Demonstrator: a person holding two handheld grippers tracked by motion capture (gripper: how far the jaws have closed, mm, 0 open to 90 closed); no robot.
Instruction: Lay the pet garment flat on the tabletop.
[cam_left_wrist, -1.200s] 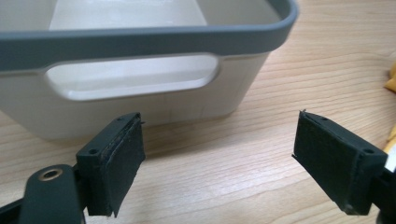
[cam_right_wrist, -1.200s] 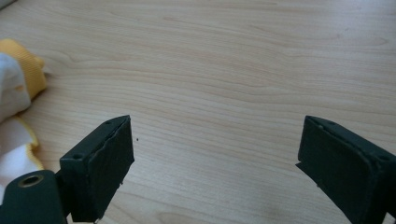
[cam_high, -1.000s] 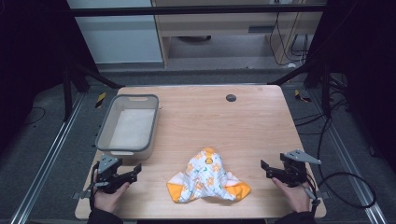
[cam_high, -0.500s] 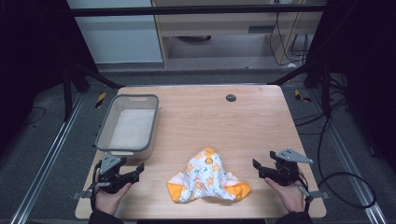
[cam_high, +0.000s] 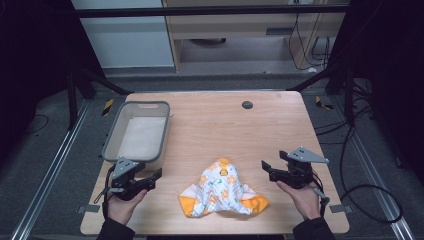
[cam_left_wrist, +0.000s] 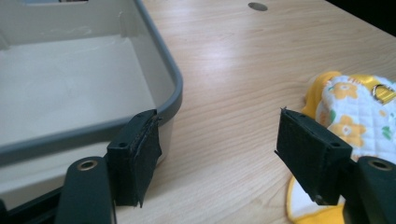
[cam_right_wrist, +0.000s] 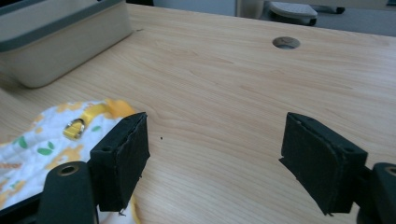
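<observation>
A crumpled white cloth with orange flowers and yellow edging (cam_high: 220, 192) lies on the wooden table near its front edge, and a small metal ring shows on a yellow strap. My left gripper (cam_high: 154, 179) hovers to the cloth's left, beside the bin's near corner. In the left gripper view its jaws (cam_left_wrist: 217, 154) have just been closing a little, but they still stand wide with only bare table between them and the cloth (cam_left_wrist: 355, 107) off to the right. My right gripper (cam_high: 267, 171) hangs open to the cloth's right, and its own view (cam_right_wrist: 215, 158) has the cloth (cam_right_wrist: 51, 135) at lower left.
A grey-rimmed plastic bin (cam_high: 112, 137) stands at the table's left, holding nothing, with its near corner (cam_left_wrist: 173, 79) close to my left jaw. A round cable hole (cam_high: 247, 104) sits near the far edge. Bare wood stretches between the cloth and that hole.
Both hands have lifted slightly and drifted inward toward the cloth. The left jaws stand a bit narrower than before. The cloth and the bin have not moved.
</observation>
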